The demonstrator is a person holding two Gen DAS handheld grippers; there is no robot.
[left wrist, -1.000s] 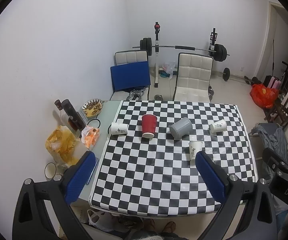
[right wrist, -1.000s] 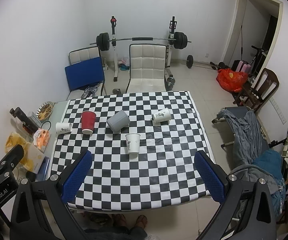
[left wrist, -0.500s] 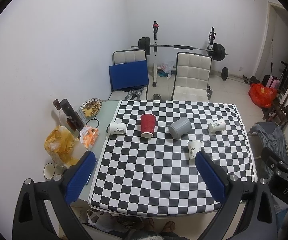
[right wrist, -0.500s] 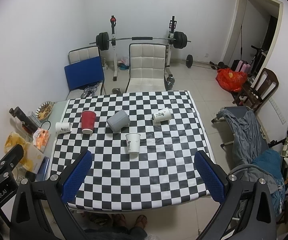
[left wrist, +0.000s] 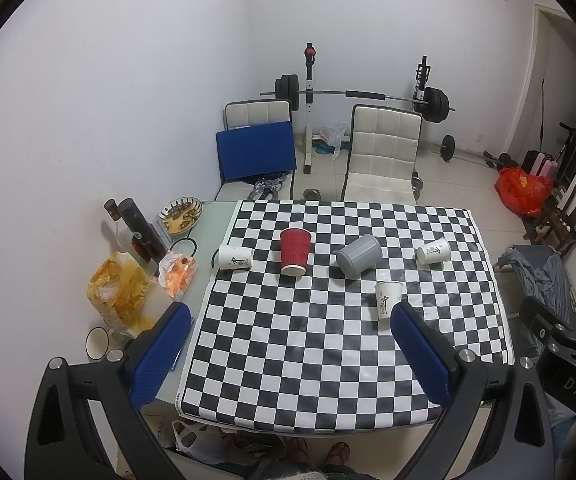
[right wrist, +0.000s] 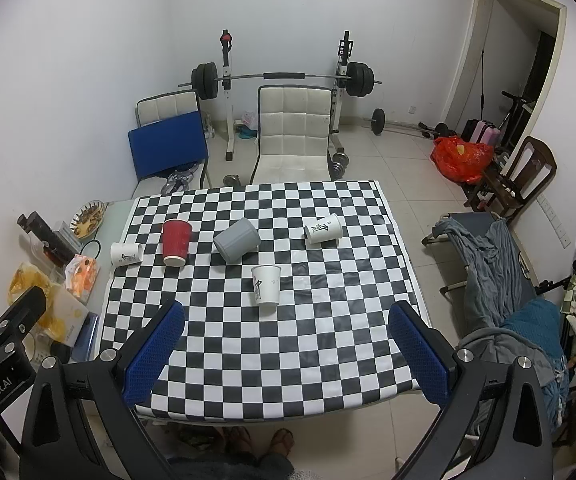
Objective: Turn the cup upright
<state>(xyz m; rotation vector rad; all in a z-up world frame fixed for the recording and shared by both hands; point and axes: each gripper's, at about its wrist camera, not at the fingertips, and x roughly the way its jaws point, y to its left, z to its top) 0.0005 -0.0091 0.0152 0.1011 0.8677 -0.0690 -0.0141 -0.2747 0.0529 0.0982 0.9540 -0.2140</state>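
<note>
We hold both grippers high above the checkered table [right wrist: 327, 344], well apart from every cup. The left gripper [left wrist: 288, 344] and right gripper [right wrist: 288, 344] both gape wide and grasp nothing.

Five cups lie on the cloth. The near white cup [right wrist: 266, 284] and the red cup [right wrist: 176, 242] stand on their narrow ends, so they look upright already. The grey cup [right wrist: 236, 245] lies tilted on its side, as do the far white cup [right wrist: 323, 229] and the left white cup [right wrist: 126, 254].

To start well, we judge it best to pick one fallen cup, come down with fingers astride its wall, squeeze gently so paper does not crush, then rotate it mouth-up.
</note>
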